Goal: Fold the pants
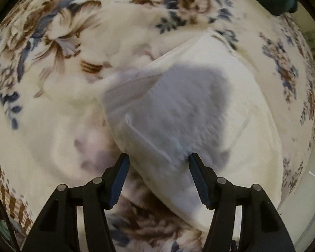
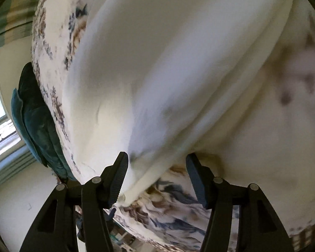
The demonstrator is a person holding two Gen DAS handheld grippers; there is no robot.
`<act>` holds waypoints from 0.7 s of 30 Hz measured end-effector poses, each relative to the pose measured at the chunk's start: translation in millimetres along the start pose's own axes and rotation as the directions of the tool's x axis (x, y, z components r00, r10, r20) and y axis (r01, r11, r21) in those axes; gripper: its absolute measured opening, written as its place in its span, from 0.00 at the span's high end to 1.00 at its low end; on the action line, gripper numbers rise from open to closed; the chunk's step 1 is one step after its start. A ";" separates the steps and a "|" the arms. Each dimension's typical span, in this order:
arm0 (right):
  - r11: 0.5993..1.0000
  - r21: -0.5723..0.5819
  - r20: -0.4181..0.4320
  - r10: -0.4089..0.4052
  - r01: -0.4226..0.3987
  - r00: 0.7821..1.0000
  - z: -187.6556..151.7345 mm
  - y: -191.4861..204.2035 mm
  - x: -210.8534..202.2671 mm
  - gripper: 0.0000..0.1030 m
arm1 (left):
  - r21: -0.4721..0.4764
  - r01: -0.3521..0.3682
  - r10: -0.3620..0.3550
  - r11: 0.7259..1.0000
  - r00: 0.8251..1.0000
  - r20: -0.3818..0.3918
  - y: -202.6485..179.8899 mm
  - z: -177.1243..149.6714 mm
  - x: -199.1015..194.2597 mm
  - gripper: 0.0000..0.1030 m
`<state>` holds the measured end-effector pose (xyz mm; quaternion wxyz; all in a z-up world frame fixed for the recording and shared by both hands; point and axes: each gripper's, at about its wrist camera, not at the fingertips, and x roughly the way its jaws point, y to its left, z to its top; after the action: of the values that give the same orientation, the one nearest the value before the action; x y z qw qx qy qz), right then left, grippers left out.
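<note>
Nearest, the left gripper (image 1: 158, 160) hangs with jaws about half spread, empty, above the folded white pants (image 1: 191, 113). The right gripper (image 2: 156, 159) is likewise parted, straddling the pants' edge without pinching it. The pants lie on the floral blanket (image 1: 52, 42) covering the bed. A fold looks just laid; next likely calls for regrasping an edge. Farther off sits a teal cushion (image 2: 35, 121).
</note>
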<state>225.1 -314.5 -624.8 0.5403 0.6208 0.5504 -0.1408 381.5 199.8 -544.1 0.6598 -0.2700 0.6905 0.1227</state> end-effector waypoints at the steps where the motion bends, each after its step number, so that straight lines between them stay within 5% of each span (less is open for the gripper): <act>1: 1.000 -0.004 0.013 -0.018 0.018 1.000 -3.3 2.7 3.6 0.41 | 0.002 -0.002 0.002 1.000 1.000 -0.001 -0.8 1.6 2.1 0.45; 6: 0.998 -0.036 0.070 -0.050 0.053 0.996 -22.1 16.2 -10.1 0.41 | 0.015 0.005 -0.006 1.000 1.000 0.031 -8.4 -1.2 -0.1 0.45; 10: 0.999 -0.045 0.076 -0.001 0.005 0.997 -41.0 25.1 -19.2 0.41 | 0.019 0.016 -0.017 1.000 0.998 0.053 -9.9 -7.7 5.0 0.45; 13: 0.999 -0.047 0.053 0.011 -0.008 0.999 -41.3 27.9 -5.6 0.41 | 0.048 -0.015 0.011 0.999 0.996 0.084 -14.1 -9.4 7.8 0.53; 15: 1.000 -0.029 0.044 0.003 -0.002 0.999 -35.9 27.7 9.8 0.43 | 0.109 -0.054 0.039 0.993 0.991 0.131 -28.6 -11.3 3.7 0.72; 17: 0.999 -0.022 0.056 -0.034 0.035 0.998 -29.8 27.7 21.0 0.54 | 0.159 -0.095 0.066 0.983 0.981 0.181 -41.0 -19.1 -4.0 0.82; 21: 0.990 -0.105 0.108 -0.088 0.099 0.990 -40.6 42.5 16.2 0.76 | 0.171 -0.087 0.045 0.982 0.971 0.235 -42.0 -27.0 -20.1 0.85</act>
<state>249.3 -264.4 -600.0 0.5943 0.5554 0.5571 -0.1674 380.8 155.2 -514.0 0.7524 -0.1702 0.6263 0.1123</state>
